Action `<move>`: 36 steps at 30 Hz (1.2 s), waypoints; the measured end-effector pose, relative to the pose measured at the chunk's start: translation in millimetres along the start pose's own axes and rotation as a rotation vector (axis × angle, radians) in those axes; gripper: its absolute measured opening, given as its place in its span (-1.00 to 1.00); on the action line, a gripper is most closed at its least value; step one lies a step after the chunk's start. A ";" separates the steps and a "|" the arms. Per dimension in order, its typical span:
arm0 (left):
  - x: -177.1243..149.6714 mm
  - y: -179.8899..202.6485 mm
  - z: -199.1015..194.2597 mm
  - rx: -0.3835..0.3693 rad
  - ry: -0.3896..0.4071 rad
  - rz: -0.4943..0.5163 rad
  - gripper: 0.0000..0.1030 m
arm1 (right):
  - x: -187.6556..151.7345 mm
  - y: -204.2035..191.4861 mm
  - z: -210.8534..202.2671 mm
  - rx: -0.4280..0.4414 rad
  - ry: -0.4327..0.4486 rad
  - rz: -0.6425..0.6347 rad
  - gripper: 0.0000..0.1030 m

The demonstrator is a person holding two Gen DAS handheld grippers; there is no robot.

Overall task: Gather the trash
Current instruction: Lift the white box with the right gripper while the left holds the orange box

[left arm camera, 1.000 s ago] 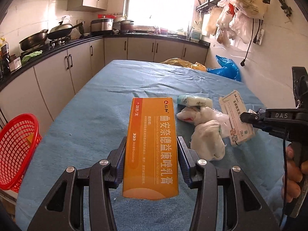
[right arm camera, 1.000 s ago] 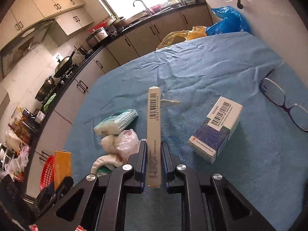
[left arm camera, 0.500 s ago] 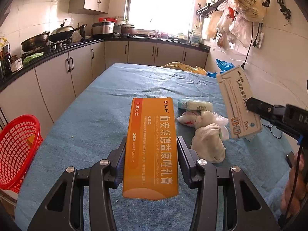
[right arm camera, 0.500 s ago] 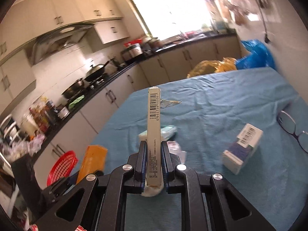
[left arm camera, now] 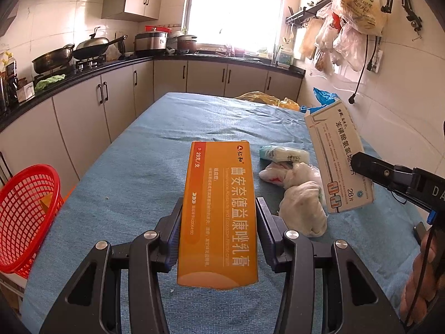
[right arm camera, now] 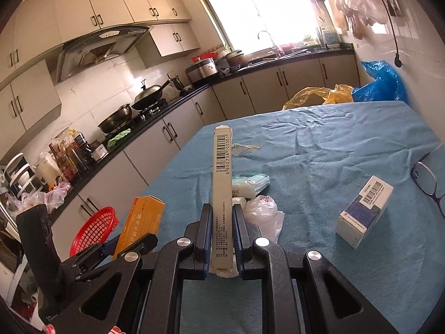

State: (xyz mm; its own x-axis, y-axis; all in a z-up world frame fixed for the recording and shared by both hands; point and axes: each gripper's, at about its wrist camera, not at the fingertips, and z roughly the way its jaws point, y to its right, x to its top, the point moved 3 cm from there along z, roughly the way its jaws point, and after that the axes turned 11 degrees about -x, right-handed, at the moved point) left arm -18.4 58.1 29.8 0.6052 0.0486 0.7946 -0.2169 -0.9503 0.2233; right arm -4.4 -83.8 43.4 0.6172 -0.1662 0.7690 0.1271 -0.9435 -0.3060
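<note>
My left gripper (left arm camera: 219,222) is shut on an orange medicine box (left arm camera: 219,211) and holds it above the blue-covered table (left arm camera: 144,172); the orange box also shows in the right wrist view (right arm camera: 141,222). My right gripper (right arm camera: 222,228) is shut on a flat white medicine box (right arm camera: 222,183), seen edge-on with a barcode; that box shows lifted at the right in the left wrist view (left arm camera: 338,158). A red trash basket (left arm camera: 25,214) stands off the table's left edge, also in the right wrist view (right arm camera: 94,231).
On the table lie crumpled white tissues and plastic (left arm camera: 300,194), a tissue packet (right arm camera: 250,185), a blue-and-white box (right arm camera: 364,211) and glasses (right arm camera: 428,178). Yellow (right arm camera: 314,96) and blue bags (right arm camera: 381,80) sit at the far end. Kitchen counters run along the left.
My right gripper has lifted the white box off the table and turned toward the left side. My left gripper still holds the orange box in much the same place.
</note>
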 end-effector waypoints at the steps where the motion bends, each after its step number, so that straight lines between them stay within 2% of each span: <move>1: -0.1 0.0 0.0 0.000 0.000 0.000 -0.10 | 0.4 0.5 0.0 0.001 0.000 0.001 -0.72; 36: 2.3 -1.0 -0.4 -0.001 0.002 0.005 -0.10 | 3.4 0.3 -5.7 0.032 0.005 0.013 -0.72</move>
State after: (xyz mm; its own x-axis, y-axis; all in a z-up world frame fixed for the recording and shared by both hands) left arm -17.1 59.3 31.6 0.6029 0.0448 0.7966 -0.2202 -0.9503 0.2201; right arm -6.7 -86.4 49.1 0.6149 -0.1799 0.7678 0.1443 -0.9315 -0.3339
